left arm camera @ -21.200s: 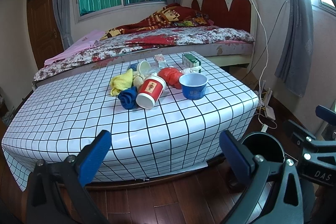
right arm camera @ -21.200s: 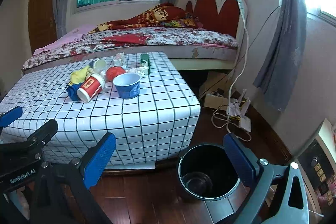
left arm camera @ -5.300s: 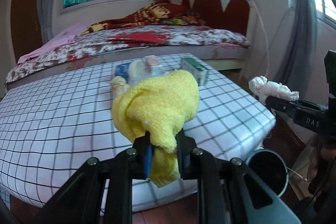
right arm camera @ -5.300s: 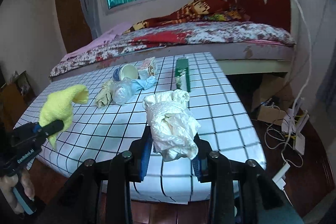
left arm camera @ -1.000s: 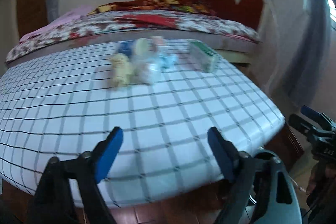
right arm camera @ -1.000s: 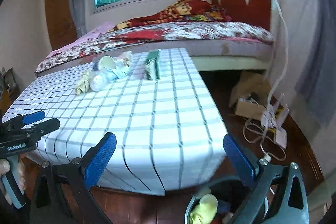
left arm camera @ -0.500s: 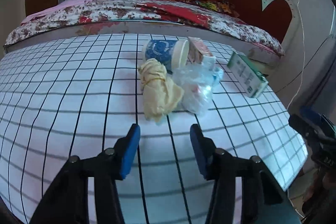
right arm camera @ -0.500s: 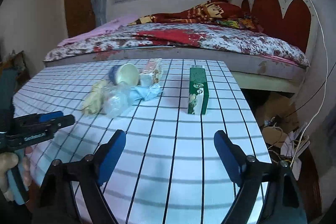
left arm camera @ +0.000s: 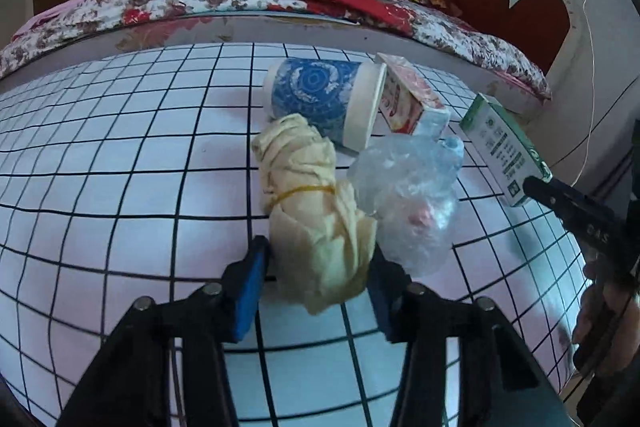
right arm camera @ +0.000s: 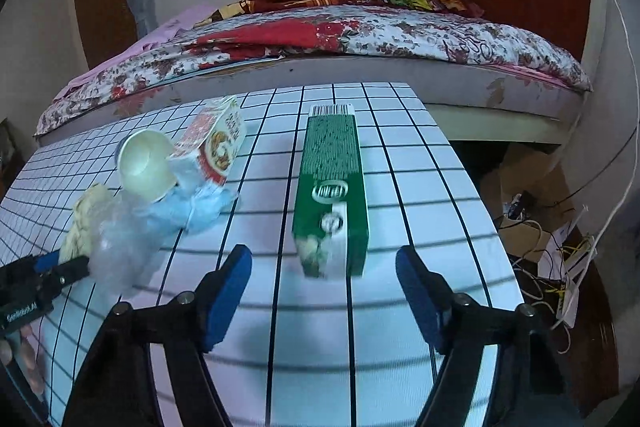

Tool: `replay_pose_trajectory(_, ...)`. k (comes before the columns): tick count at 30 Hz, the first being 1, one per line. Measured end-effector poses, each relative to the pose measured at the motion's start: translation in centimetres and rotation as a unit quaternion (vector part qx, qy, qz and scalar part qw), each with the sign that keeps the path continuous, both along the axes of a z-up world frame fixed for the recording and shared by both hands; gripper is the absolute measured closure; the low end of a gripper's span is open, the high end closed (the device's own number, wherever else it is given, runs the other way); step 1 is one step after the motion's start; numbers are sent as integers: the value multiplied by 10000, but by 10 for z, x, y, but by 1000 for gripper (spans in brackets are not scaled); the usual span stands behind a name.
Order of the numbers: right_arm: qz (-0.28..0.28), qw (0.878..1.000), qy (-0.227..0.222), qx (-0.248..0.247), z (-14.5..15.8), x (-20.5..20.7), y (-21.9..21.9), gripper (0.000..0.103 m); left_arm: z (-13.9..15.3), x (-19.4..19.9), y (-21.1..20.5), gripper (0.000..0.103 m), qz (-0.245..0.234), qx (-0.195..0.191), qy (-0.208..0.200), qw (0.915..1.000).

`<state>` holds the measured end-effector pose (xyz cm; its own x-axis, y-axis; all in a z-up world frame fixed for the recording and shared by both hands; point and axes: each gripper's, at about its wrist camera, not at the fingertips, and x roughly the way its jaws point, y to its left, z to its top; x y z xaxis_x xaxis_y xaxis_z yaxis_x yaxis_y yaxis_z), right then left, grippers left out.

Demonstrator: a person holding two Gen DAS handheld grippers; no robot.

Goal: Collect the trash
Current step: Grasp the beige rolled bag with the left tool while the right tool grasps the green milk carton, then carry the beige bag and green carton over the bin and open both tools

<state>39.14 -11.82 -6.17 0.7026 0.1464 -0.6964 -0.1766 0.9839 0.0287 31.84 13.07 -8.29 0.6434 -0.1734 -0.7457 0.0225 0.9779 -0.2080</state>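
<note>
Left wrist view: the left gripper (left arm camera: 316, 269) sits at lower centre, its jaws closing around the near end of a pale yellow cloth bundle (left arm camera: 310, 203) bound with a rubber band; whether the pads press it cannot be told. Just right of the bundle lies a clear plastic bag (left arm camera: 408, 195). Above them a blue paper cup (left arm camera: 320, 99) lies on its side, with a small red-and-white carton (left arm camera: 408, 99) beside its rim. A green carton (right arm camera: 332, 187) lies flat at centre of the right wrist view. The right gripper (right arm camera: 324, 283) is at lower centre, jaws closing but still spread, the carton's near end just ahead of the fingertips, untouched. All items rest on the checked tablecloth (right arm camera: 420, 195).
</note>
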Motion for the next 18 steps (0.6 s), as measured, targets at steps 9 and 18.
replay_pose_trajectory(9,102,9998,153,-6,-7,17,4,63,-1,5,8,89,7,-34,-64,10000)
replay_pose_trajectory(18,258,9993,-249,-44,6,-35,-5,64,15,-32,9,90,9,287,-484,9984)
